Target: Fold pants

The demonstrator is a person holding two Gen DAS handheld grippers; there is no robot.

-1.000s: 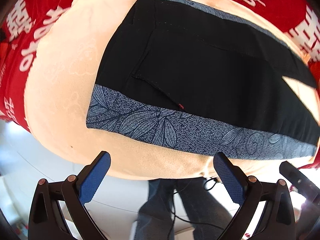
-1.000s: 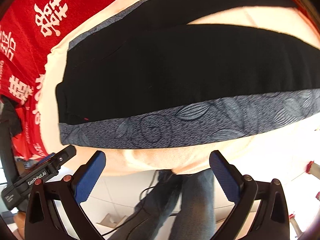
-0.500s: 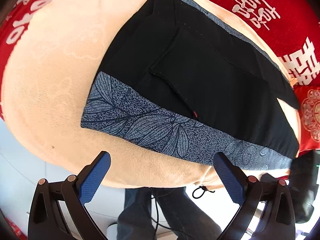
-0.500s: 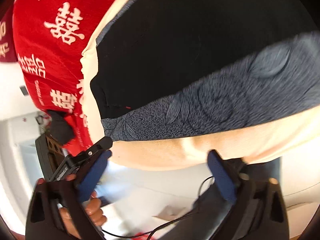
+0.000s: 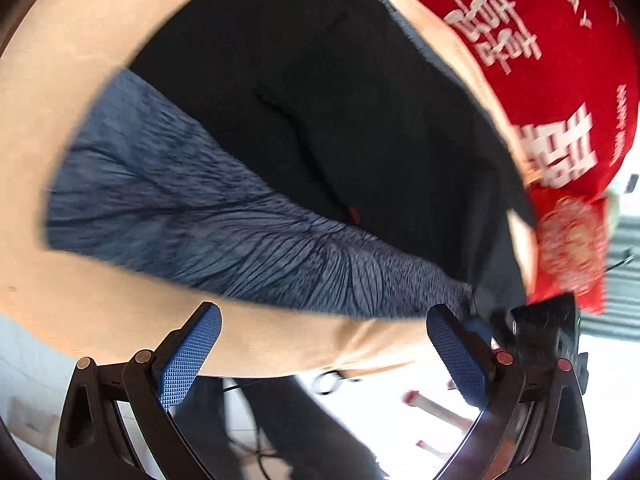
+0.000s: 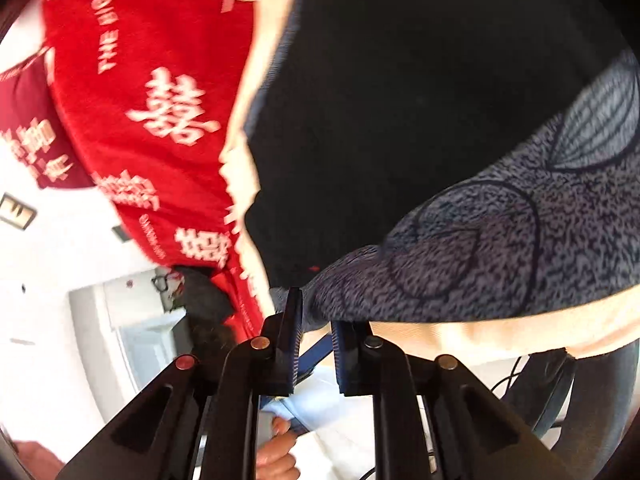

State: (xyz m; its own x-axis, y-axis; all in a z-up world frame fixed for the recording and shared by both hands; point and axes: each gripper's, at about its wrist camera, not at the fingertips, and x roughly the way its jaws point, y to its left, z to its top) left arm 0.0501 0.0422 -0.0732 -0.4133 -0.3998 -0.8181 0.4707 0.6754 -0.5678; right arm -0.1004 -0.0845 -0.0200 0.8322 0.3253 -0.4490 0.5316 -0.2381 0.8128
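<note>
The pants (image 5: 328,128) are lying spread flat on a cream cloth (image 5: 100,312) that is covering the surface, with a red printed cloth (image 5: 560,60) beyond it. They are black with a grey-blue leaf-patterned band (image 5: 208,224) running down the near side seam.

The step in hand looks like the first grab for a fold. The right tongs (image 6: 316,320) have just been closing, and in the right wrist view the near edge of the patterned band (image 6: 480,248) is sitting between the pads, so they are narrow and pinching that edge close to where the band meets the black cloth. The left tongs (image 5: 320,340) are standing wide, with nothing between them, hanging over the cream cloth just short of the band's near edge (the picture is blurred here, so the exact gap is hard to judge). The right tongs (image 5: 532,320) are showing at the right of the left wrist view, at the band's far right end.

The long axis of the pants is running along the near edge of the surface, left to right in the left wrist view. The broad, squared end of the band is lying to the left, and the garment is stretching away to the right.

Next, I judge, the left tongs are needing to come down onto the band's edge and close on it. Then both ends can be lifted together and carried over the black cloth towards the far seam, keeping the edge taut so it does not sag.
</note>
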